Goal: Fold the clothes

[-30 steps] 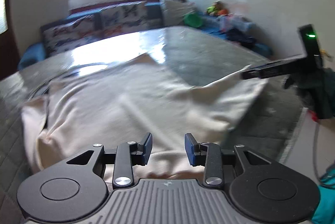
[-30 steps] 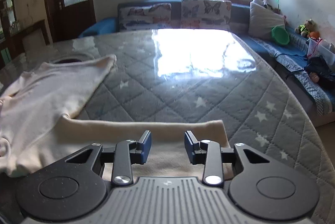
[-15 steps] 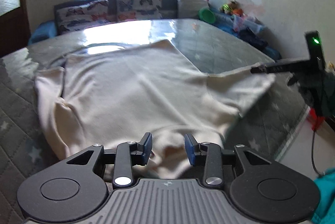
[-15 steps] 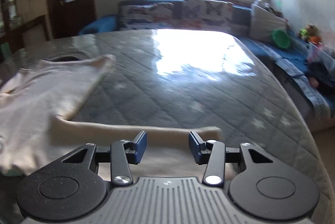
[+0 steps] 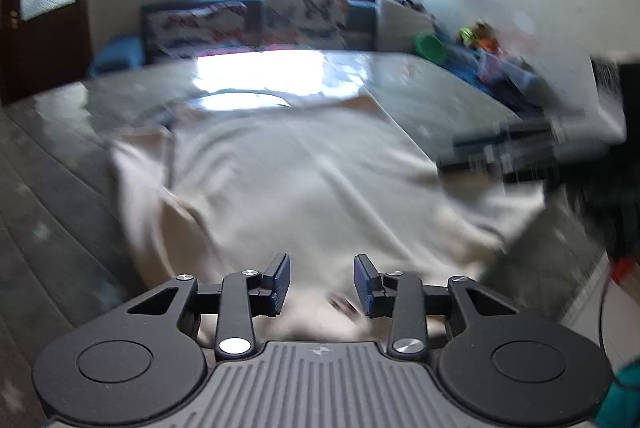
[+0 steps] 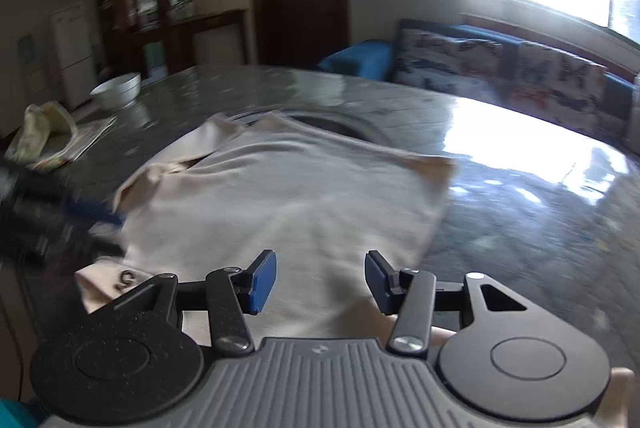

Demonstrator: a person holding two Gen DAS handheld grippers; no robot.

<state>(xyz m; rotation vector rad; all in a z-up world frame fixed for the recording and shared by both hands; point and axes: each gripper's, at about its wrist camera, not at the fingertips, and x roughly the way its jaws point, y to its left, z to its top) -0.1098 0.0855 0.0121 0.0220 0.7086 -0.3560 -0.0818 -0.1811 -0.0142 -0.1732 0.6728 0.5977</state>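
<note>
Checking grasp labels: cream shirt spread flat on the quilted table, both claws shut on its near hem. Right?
Not quite. The cream shirt does lie spread on the quilted table, but both claws are open: the right claw in the right wrist view and the left claw in the left wrist view show parted fingers with nothing pinched.

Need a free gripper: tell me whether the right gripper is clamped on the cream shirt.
No: the right gripper has its jaws apart above the cream shirt.

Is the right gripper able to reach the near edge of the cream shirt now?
Probably yes. The right gripper is open just above the cream shirt, and nothing lies between its fingers and the cloth.
</note>
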